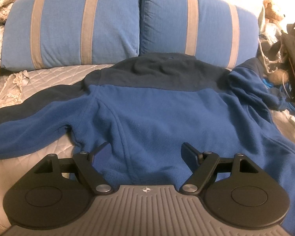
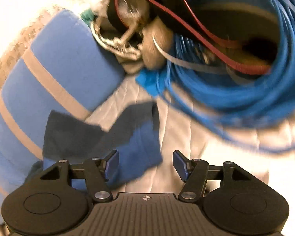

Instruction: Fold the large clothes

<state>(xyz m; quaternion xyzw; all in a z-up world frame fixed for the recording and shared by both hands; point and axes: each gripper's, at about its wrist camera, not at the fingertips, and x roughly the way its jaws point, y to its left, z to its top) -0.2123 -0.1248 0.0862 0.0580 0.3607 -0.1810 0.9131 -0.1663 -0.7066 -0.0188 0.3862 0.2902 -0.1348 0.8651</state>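
Left wrist view: sits low and close over the blue fleece jacket (image 1: 157, 118), looking down and forward to two striped pillows (image 1: 78, 27).
Right wrist view: blurry, tilted, close above the jacket's sleeve end (image 2: 135, 145), facing a blue cord pile (image 2: 245, 98).
Both see: jacket, a striped pillow, grey quilt (image 1: 55, 74), the cord pile.

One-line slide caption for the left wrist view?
Left tool open above the hem of a blue fleece jacket spread back-up on a quilted bed before two striped pillows.
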